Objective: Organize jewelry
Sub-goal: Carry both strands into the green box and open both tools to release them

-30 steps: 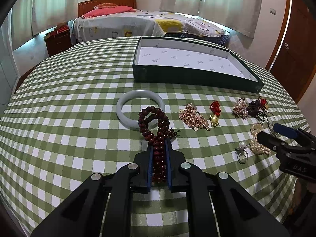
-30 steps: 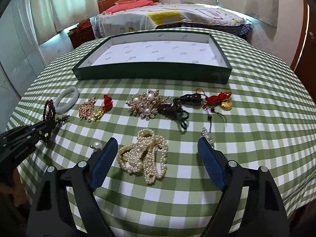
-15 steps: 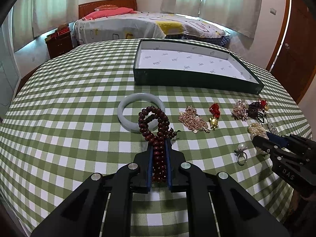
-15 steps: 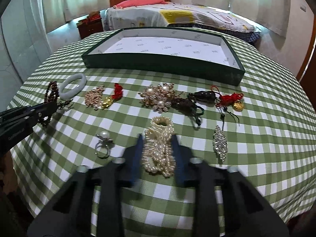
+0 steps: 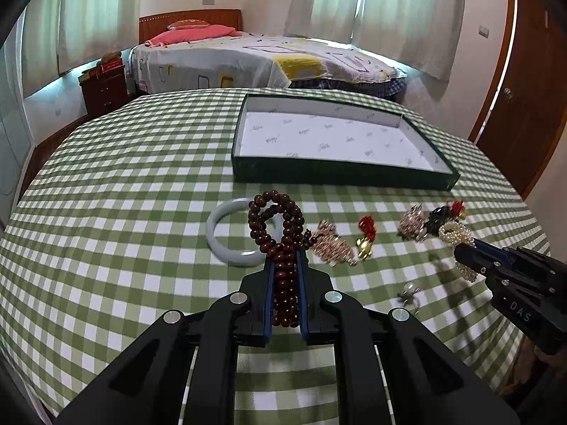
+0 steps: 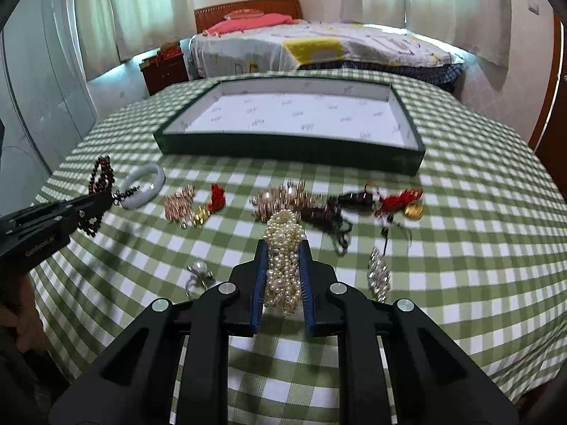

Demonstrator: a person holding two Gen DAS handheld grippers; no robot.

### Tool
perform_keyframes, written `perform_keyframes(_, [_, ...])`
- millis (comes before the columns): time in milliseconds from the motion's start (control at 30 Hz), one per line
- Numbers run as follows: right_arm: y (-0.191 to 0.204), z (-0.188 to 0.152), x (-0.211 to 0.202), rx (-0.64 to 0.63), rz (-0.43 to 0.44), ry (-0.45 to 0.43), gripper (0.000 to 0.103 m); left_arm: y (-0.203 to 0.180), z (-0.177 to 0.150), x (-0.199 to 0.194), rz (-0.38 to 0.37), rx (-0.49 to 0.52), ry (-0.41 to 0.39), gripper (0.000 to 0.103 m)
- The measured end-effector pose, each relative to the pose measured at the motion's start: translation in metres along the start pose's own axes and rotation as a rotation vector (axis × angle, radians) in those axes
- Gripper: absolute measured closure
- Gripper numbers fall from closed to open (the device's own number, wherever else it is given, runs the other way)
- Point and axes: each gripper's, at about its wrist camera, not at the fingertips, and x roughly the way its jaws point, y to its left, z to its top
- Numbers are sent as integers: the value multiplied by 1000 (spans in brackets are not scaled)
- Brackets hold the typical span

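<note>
Gripping jewelry in both hands: the left gripper (image 5: 283,276) clamps brown beads (image 5: 280,237); the right gripper's (image 6: 283,276) jaws are closing on a pearl strand (image 6: 283,262) at lower centre.
Next, likely, carrying both to the empty tray (image 6: 283,148) at upper centre.

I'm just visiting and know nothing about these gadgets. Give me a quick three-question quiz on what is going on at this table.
1. True or false: the green tray already holds jewelry.
2. What does the left gripper hold? A. white bangle B. dark red bead string C. pearl ring
3. What is between the jaws of the right gripper?

Key:
1. False; its white lining is bare.
2. B, the dark red bead string.
3. The pearl strand.
</note>
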Motion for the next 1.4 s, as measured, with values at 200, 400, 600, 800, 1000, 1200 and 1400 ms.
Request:
perform_keyframes(200, [-14,29,-12,21,-13,-69,86,-11,26,-3,-40,5,-39,91])
perform_keyframes(400, [-37,77,-5,64,-23,-138,85,-25,66,11,-89,10,-81,91])
perform_keyframes(600, [-57,114,21,70,-37,-161,85,-42,105,38,-113,22,-110,91])
perform_keyframes(800, [-74,126,60,57,-55,-115,85,-40,122,80,-76,23,-82,91])
perform_keyframes(1000, [-88,116,103,73,-60,-16,85,-20,114,120,-31,3,12,91])
perform_keyframes(1200, [-95,111,124,72,-76,37,85,-10,109,141,-17,-19,77,91])
perform_keyframes(1400, [-97,105,129,68,-81,52,85,-12,105,146,0,4,89,90])
